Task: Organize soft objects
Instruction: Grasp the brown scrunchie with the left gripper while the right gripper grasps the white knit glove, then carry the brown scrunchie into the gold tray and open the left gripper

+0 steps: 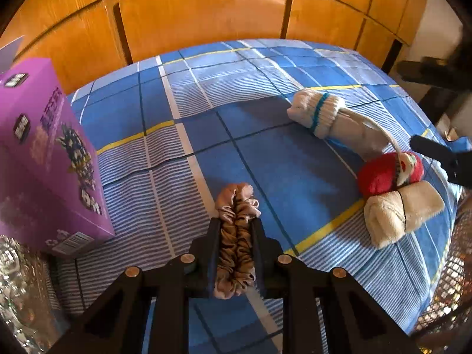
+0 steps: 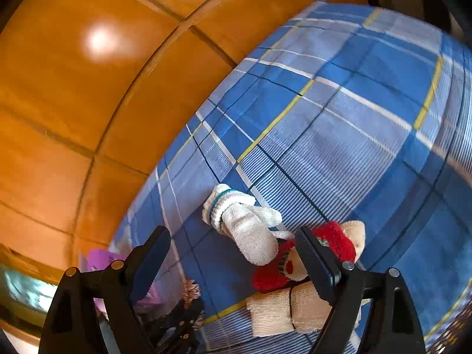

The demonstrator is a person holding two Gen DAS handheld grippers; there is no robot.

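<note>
Scrunchie [image 1: 236, 236] clamped between the jaws of my left gripper [image 1: 236, 224], its tan satin folds bunched tight and sticking out past both fingertips, above the blue checked bedsheet [image 1: 183, 135]. I take the purple box [image 1: 44, 153] as my landmark: it stands at the sheet's left edge, and the scrunchie sits just to its right, apart from it. Well to the right of the box lie three more soft things close together: a white glove with a teal band [image 1: 321, 112] farthest back, a red plush toy [image 1: 389, 172] in front of it, and a rolled beige cloth tied with a dark thread [image 1: 401, 212] nearest me, touching the toy. My right gripper [image 2: 233, 253] hangs over that group with its jaws spread wide and nothing between the pads; from its own camera the glove [image 2: 247, 224] shows in the gap, with the red toy [image 2: 274, 277] and the beige roll [image 2: 277, 309] partly behind the right finger. Wooden panels [image 1: 206, 14] rise behind the bed.
</note>
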